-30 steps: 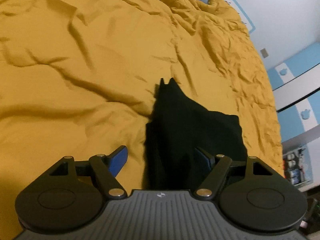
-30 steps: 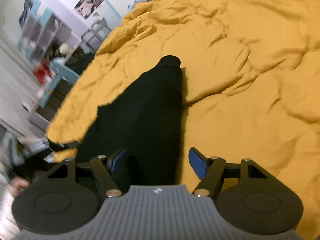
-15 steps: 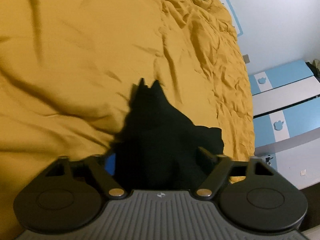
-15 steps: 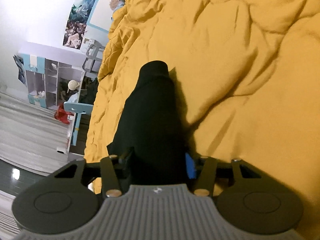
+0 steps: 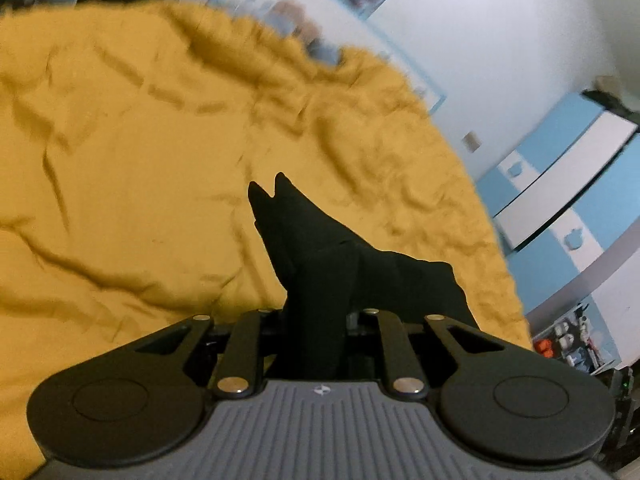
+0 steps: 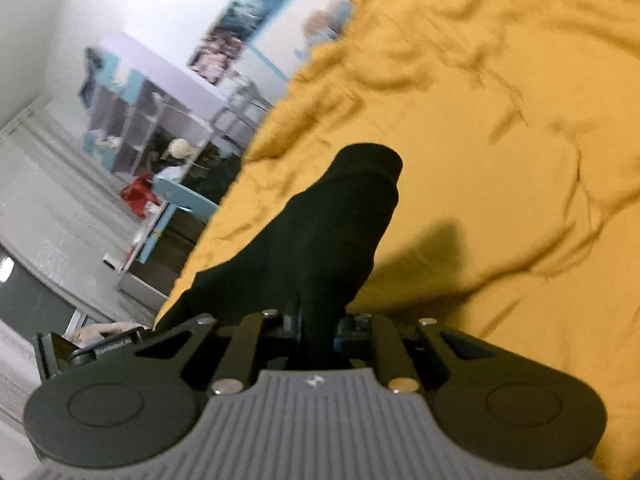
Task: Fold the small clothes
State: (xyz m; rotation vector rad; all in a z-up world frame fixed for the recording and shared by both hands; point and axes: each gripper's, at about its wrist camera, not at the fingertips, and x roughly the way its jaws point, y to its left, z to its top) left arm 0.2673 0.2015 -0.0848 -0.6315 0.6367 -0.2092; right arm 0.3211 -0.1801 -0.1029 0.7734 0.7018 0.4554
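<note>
A small black garment (image 5: 320, 248) lies partly lifted over the yellow bedspread (image 5: 120, 160). My left gripper (image 5: 316, 320) is shut on one bunched end of it; two pointed corners stick up beyond. In the right wrist view the same black garment (image 6: 320, 232) runs forward from my right gripper (image 6: 316, 324), which is shut on its near end. Its far rounded end hangs above the yellow bedspread (image 6: 500, 160) and casts a shadow. The blue finger pads are hidden by cloth.
The bed's edge runs along the right in the left wrist view, with blue and white cabinets (image 5: 568, 184) beyond. In the right wrist view the bed's edge is at left, with a shelf unit (image 6: 152, 112), a light blue chair (image 6: 176, 200) and floor.
Both grippers went from open around the garment to shut on it. Both have lifted and tilted up, so the walls and furniture now show, and the garment has risen off the bedspread.
</note>
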